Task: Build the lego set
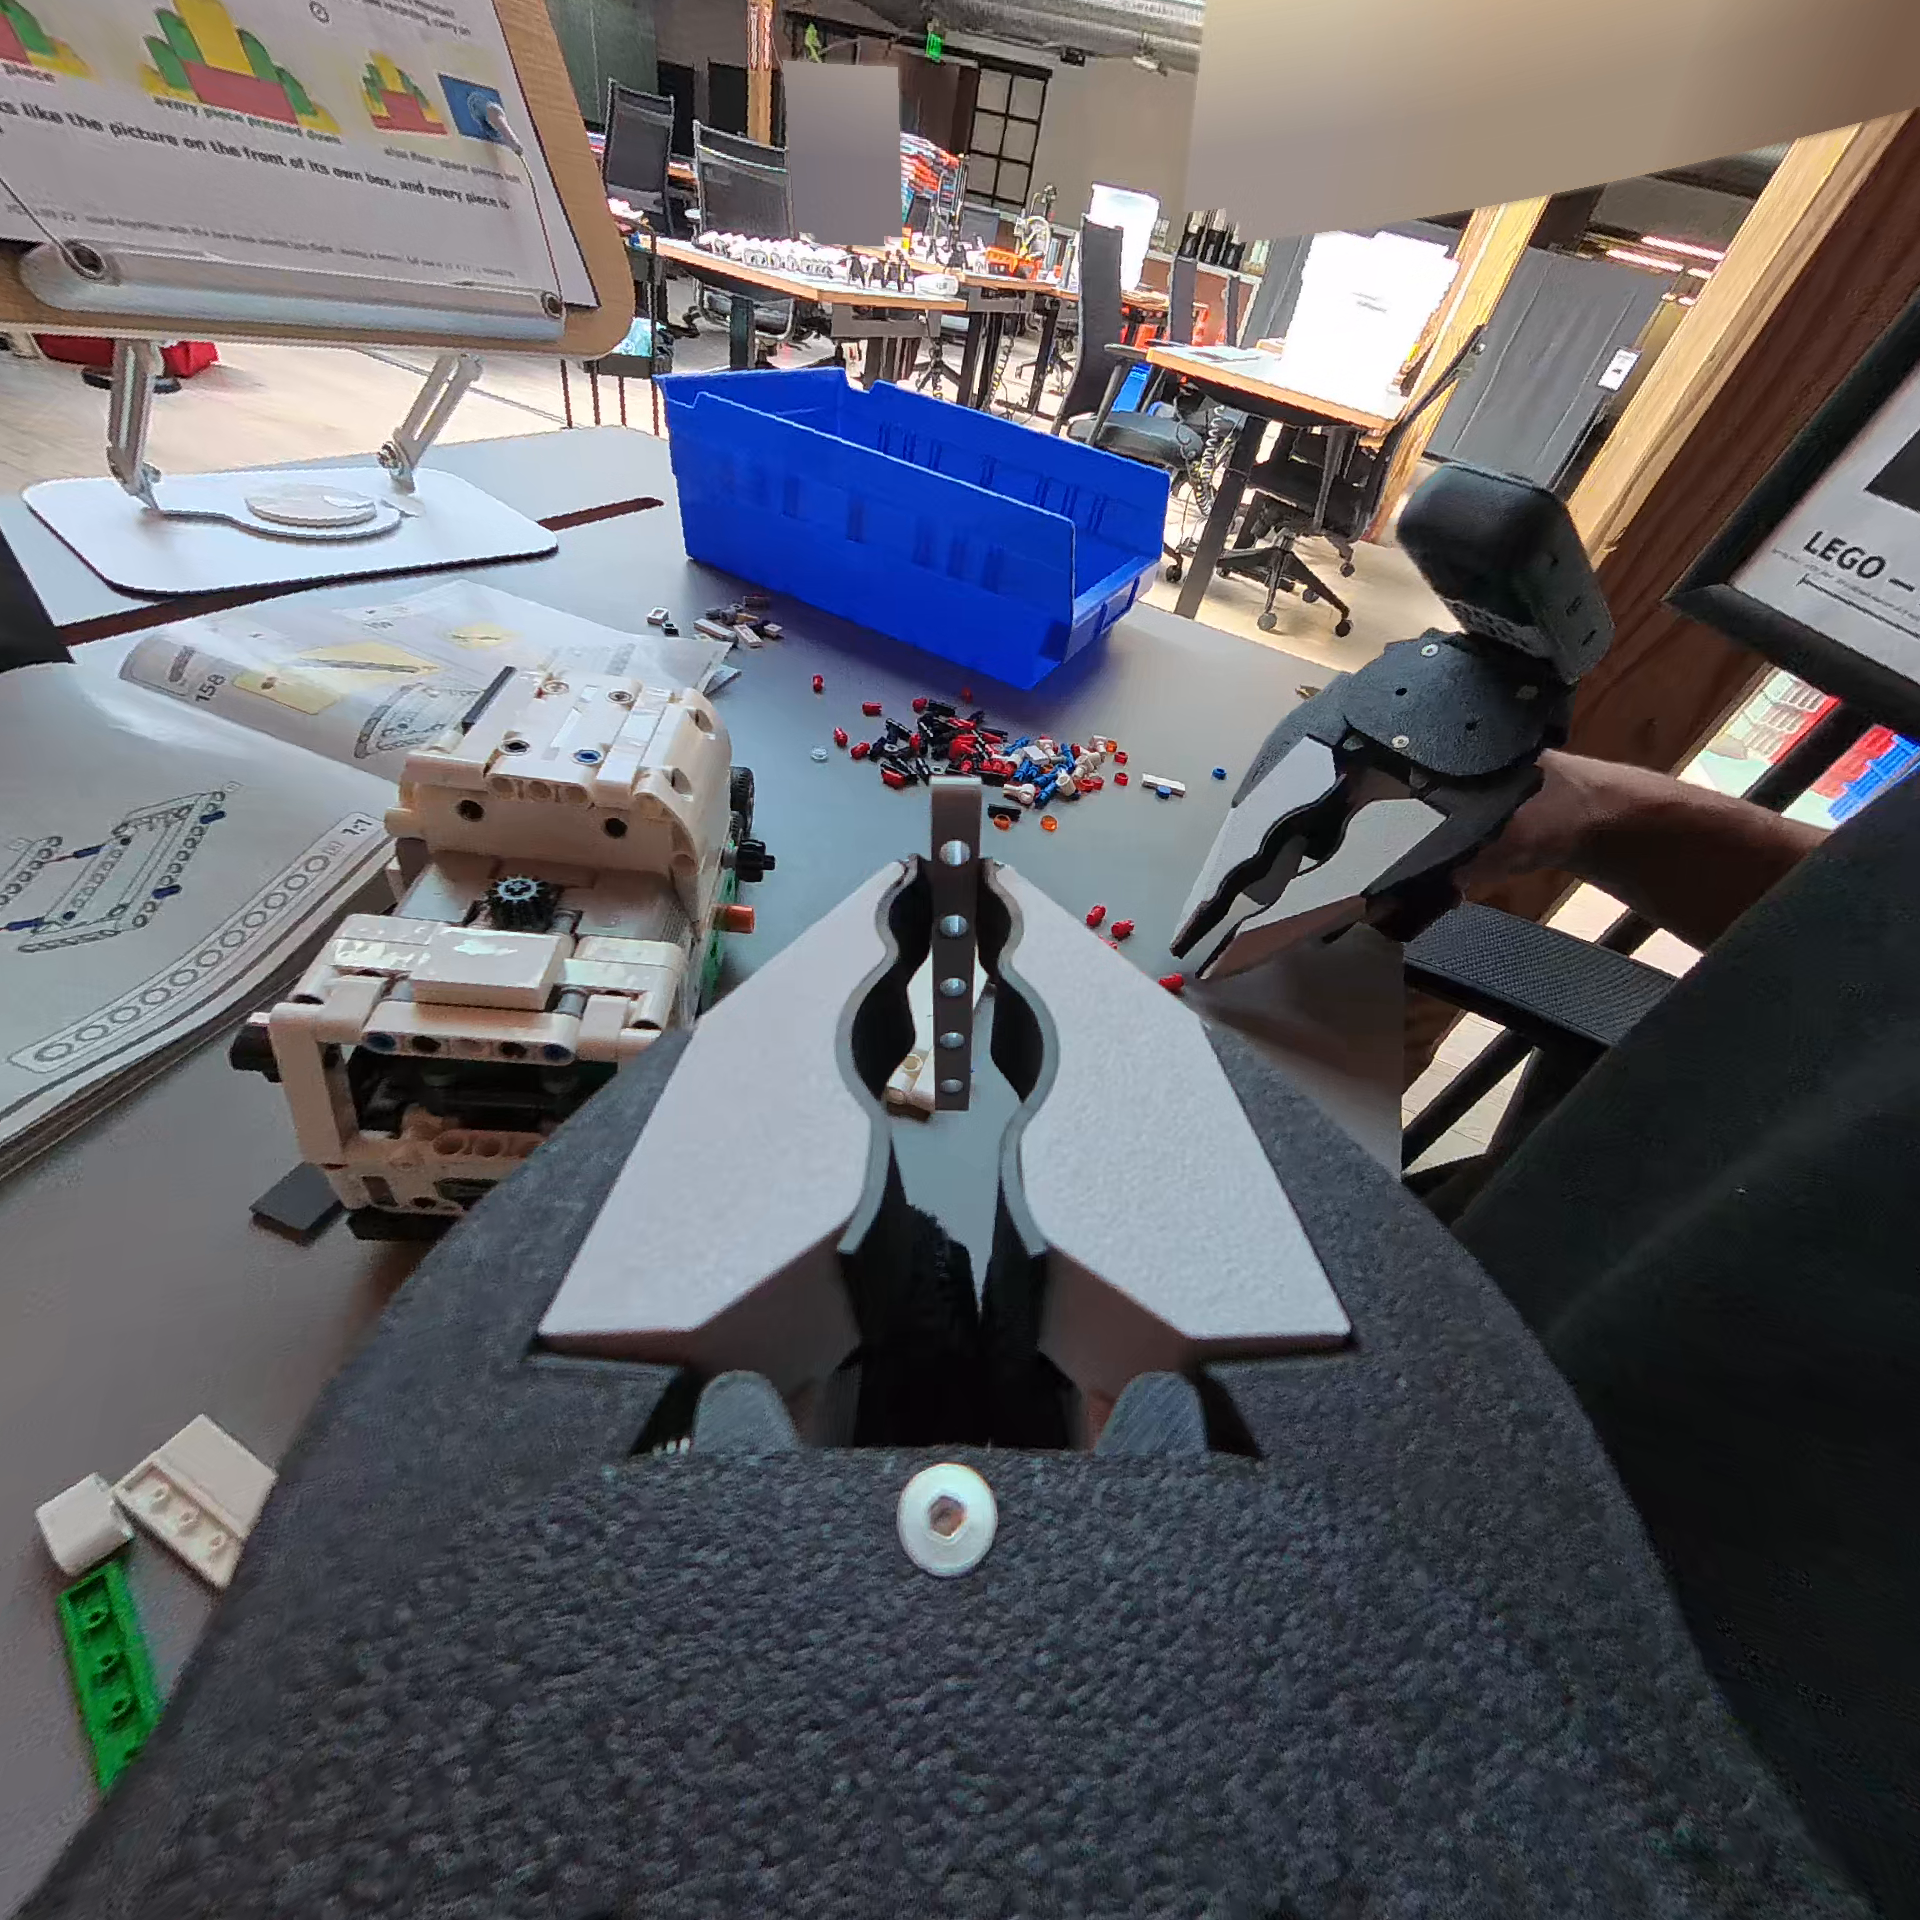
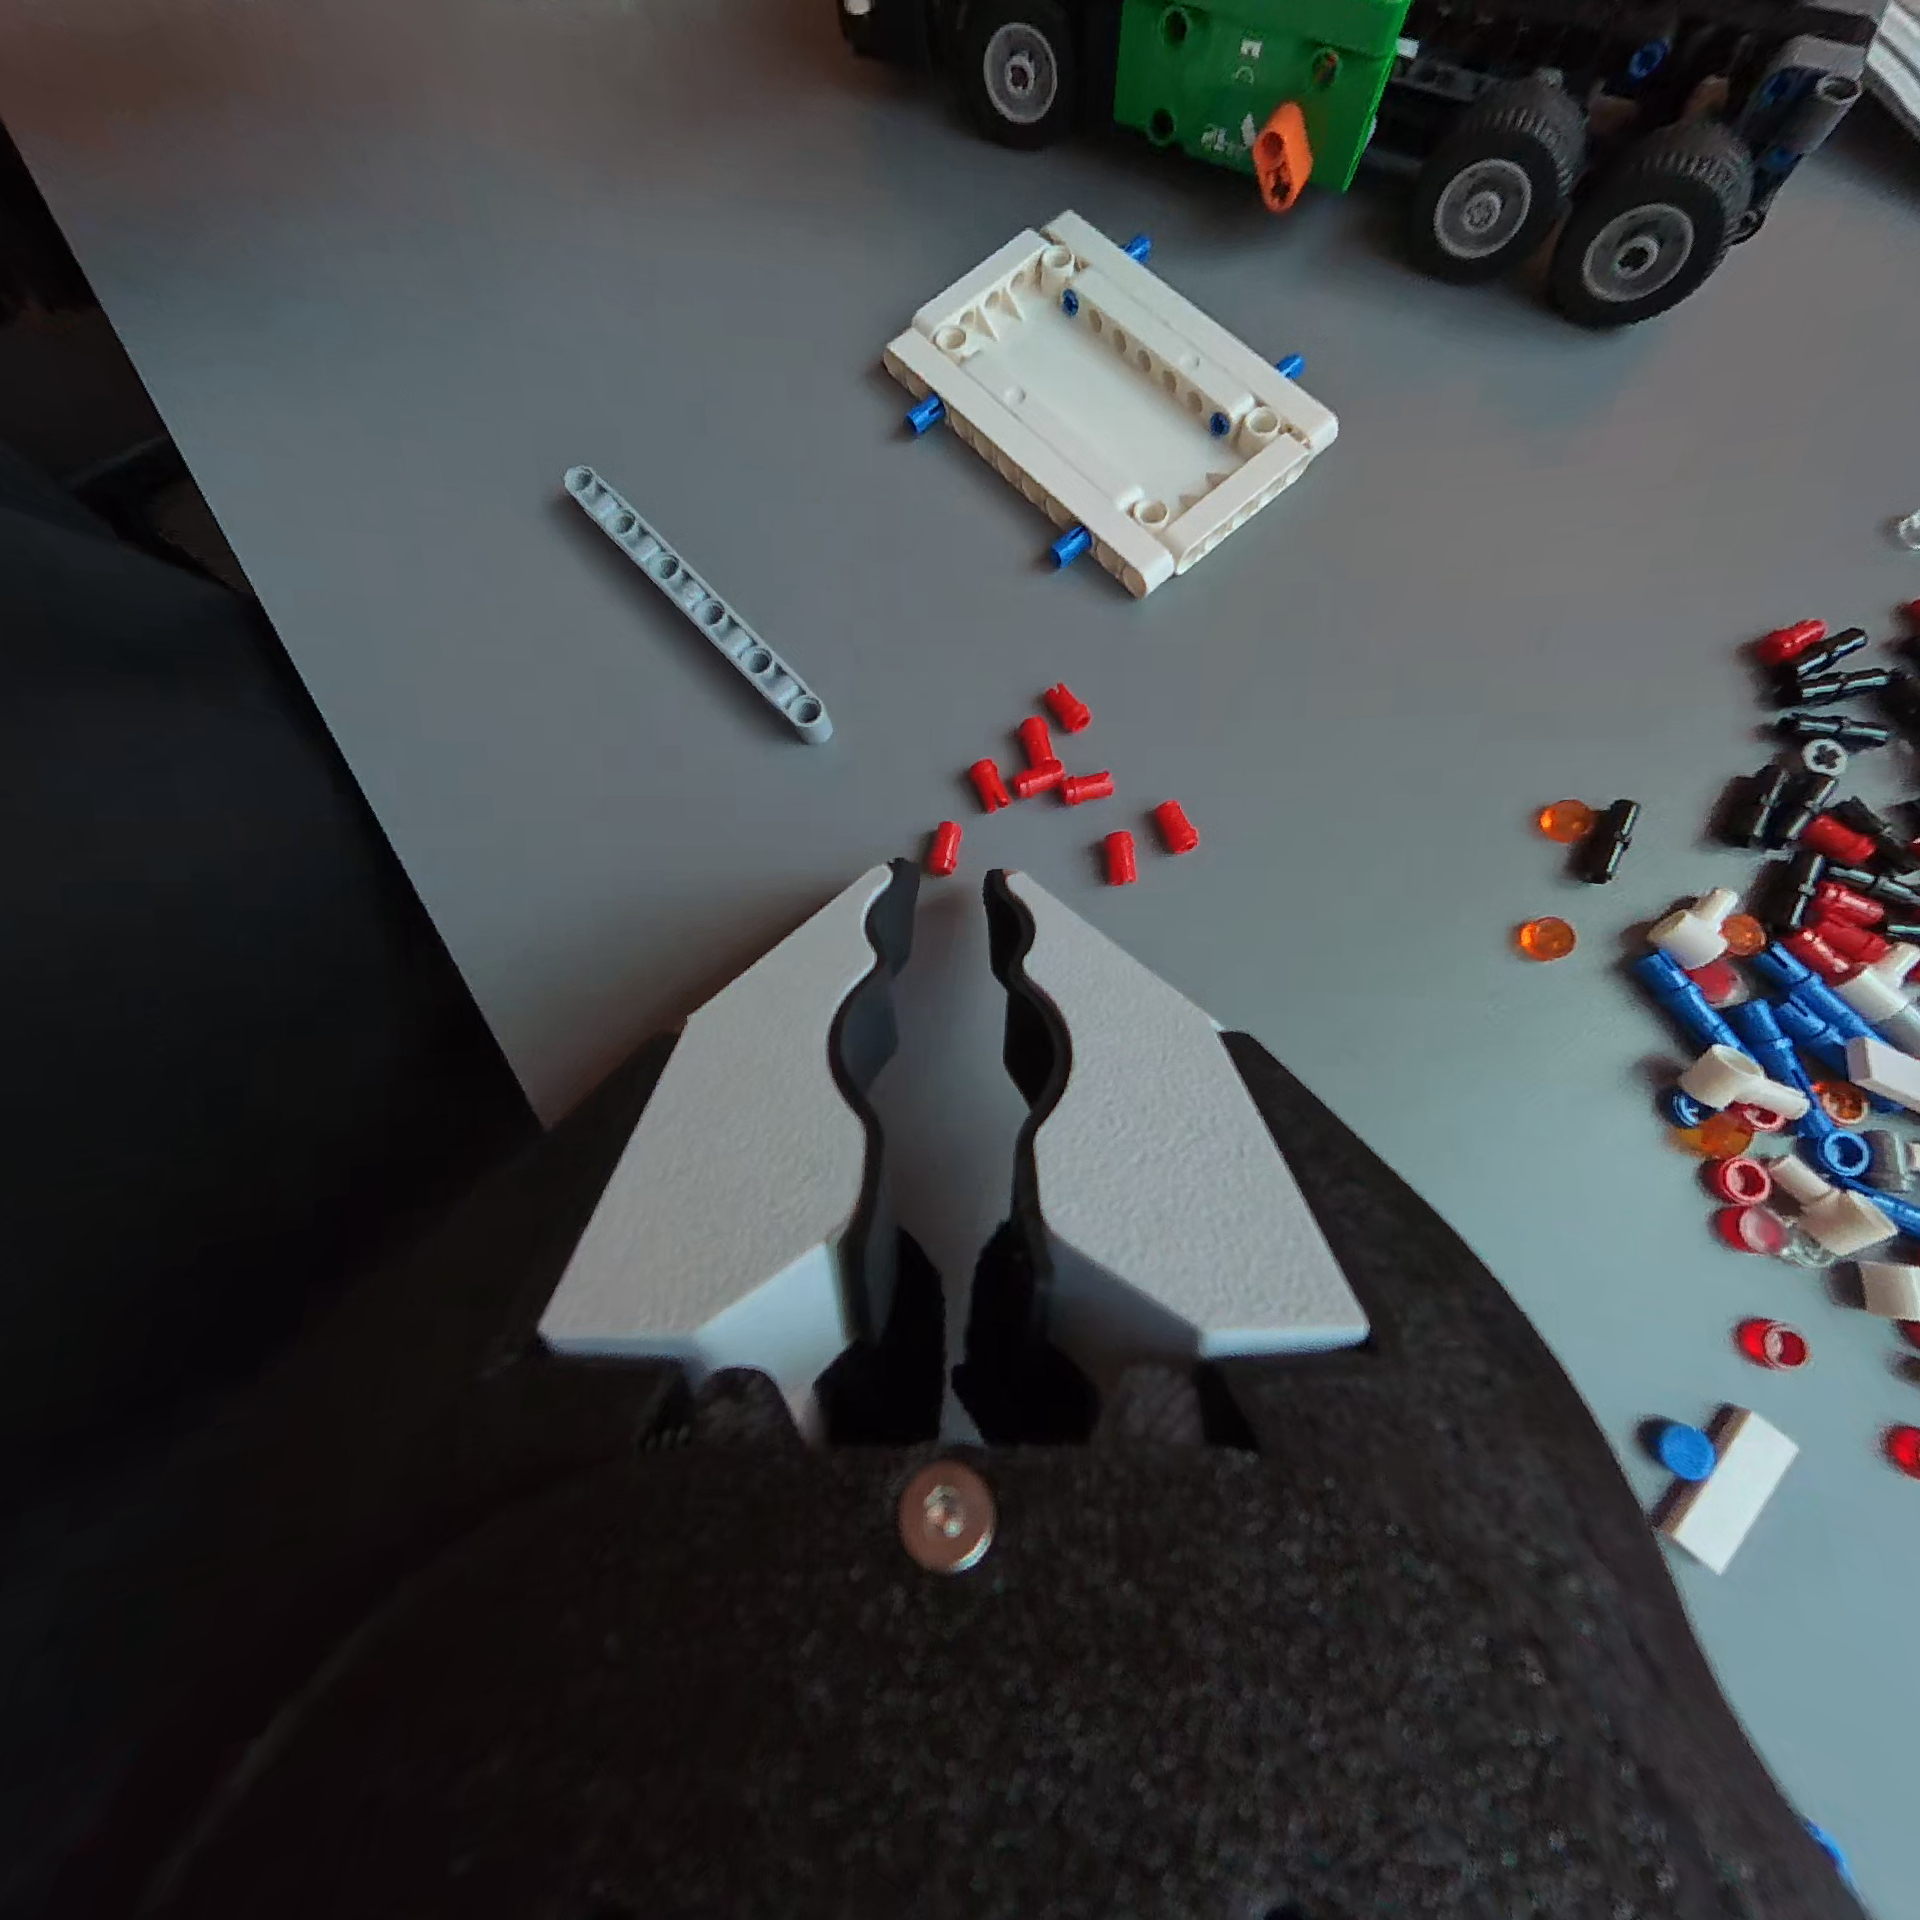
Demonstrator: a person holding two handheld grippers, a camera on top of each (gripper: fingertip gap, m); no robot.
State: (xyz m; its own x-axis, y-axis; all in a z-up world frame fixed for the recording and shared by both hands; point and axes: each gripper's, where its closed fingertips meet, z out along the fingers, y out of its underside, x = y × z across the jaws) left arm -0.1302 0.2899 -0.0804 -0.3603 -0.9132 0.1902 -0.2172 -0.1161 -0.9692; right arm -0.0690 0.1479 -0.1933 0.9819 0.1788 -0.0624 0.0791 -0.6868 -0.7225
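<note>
My left gripper (image 1: 951,868) is shut on a grey beam (image 1: 954,935) with holes and holds it upright above the table. The partly built white truck (image 1: 520,914) stands just left of it. In the right wrist view the truck (image 2: 1351,125) shows its green side and black wheels. My right gripper (image 2: 951,878) is open and empty, low over the table. A red pin (image 2: 943,847) lies just ahead of its left fingertip, with several more red pins (image 2: 1039,769) beyond. A white panel assembly (image 2: 1112,416) with blue pins and a second grey beam (image 2: 696,603) lie farther ahead. The right gripper also shows in the left wrist view (image 1: 1205,951).
A blue bin (image 1: 914,520) stands at the back of the table. A pile of small mixed parts (image 1: 997,758) (image 2: 1818,935) lies in front of it. An open instruction booklet (image 1: 156,862) lies left. Loose white (image 1: 197,1496) and green (image 1: 104,1673) pieces lie near left. A document stand (image 1: 291,520) is behind. My right fingertips sit around 20 cm from my left ones. From the left gripper's tips to the truck (image 2: 1351,125) is close to 15 cm.
</note>
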